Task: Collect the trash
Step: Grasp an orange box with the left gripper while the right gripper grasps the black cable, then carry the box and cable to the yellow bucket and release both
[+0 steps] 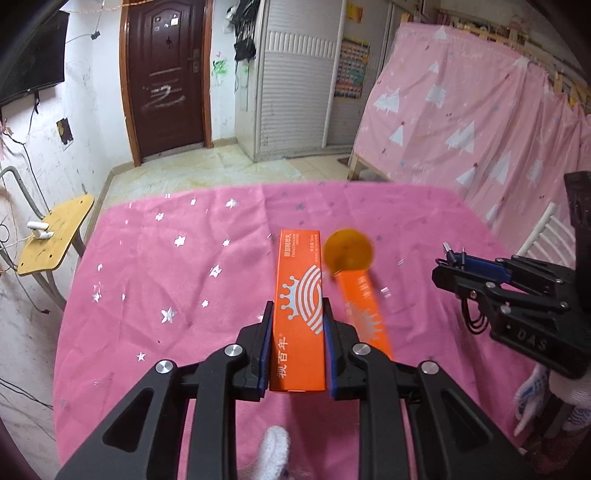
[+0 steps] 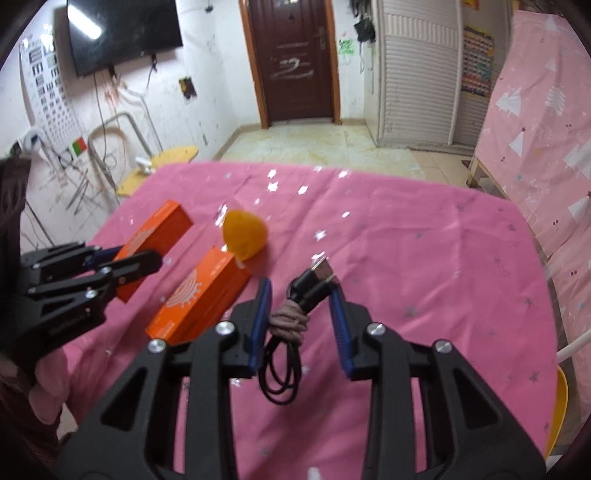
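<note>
The left tool (image 1: 298, 314) is closed onto an orange carton (image 1: 299, 295), its blue pads pressed against the carton's two long sides, and holds it lengthwise above the table (image 1: 147, 280), which is draped in a pink cloth scattered with silver stars. The carton's top face carries a white crown, a set of white concentric arcs and the white characters 视百年; the smaller lines of print at its far end are too small to read. Just to the right of it, a second orange carton (image 1: 364, 306) of the same design lies on the cloth, blurred, and a round orange fruit (image 1: 349, 250) sits at its far end. From the right wrist view, the fruit touches the far end of that lying carton. The right tool (image 2: 301, 293) stands part-open around a coiled black USB cable (image 2: 308, 291), bound at the middle with a dull brown tie; the plug end leans against the right pad, while the left pad appears clear of the cable, so whether it is truly gripped I cannot tell. Raised letters on the right tool's black body read DAS in the left wrist view. On the far wall hangs a dark television (image 2: 122, 29), and beside the brown door (image 1: 166, 77) there is green scribbling on the white wall.
</note>
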Motion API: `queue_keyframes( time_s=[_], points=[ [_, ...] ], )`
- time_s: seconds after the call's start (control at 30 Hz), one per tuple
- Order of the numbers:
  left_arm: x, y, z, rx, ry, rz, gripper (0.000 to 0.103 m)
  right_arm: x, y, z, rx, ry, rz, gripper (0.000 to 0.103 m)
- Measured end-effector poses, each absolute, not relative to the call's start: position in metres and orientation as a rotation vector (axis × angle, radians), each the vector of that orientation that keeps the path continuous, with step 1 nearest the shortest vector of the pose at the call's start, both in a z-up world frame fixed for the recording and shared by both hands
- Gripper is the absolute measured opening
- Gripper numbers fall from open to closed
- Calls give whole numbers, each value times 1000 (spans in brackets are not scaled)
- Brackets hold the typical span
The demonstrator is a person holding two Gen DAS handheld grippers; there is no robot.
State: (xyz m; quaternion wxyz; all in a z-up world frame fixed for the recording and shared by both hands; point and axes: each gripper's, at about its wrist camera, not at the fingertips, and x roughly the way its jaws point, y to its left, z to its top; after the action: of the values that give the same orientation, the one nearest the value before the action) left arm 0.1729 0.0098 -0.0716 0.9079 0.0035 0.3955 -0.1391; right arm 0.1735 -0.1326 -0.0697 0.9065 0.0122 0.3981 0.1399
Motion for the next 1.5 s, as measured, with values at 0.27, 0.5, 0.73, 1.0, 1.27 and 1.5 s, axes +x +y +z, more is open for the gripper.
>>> queue_keyframes(
  time_s=[0.27,0.5,0.73,1.0,1.27,1.5],
  points=[
    [150,-32,-33,40,730,-367,15,158,-182,-53,124,745,243,30],
    [136,-92,-14,102,693,-430,15,133,-247,-44,219,656,157,30],
    [124,-166,-6,181,672,-516,15,101,-337,-41,308,586,14,30],
    [117,-250,-14,241,688,-624,15,68,-403,-50,339,568,-114,31],
    [108,-299,-23,283,717,-686,15,57,-451,-68,404,573,-175,33],
    [106,-342,-28,292,754,-747,15,45,-470,-63,476,524,-201,62]
  ],
)
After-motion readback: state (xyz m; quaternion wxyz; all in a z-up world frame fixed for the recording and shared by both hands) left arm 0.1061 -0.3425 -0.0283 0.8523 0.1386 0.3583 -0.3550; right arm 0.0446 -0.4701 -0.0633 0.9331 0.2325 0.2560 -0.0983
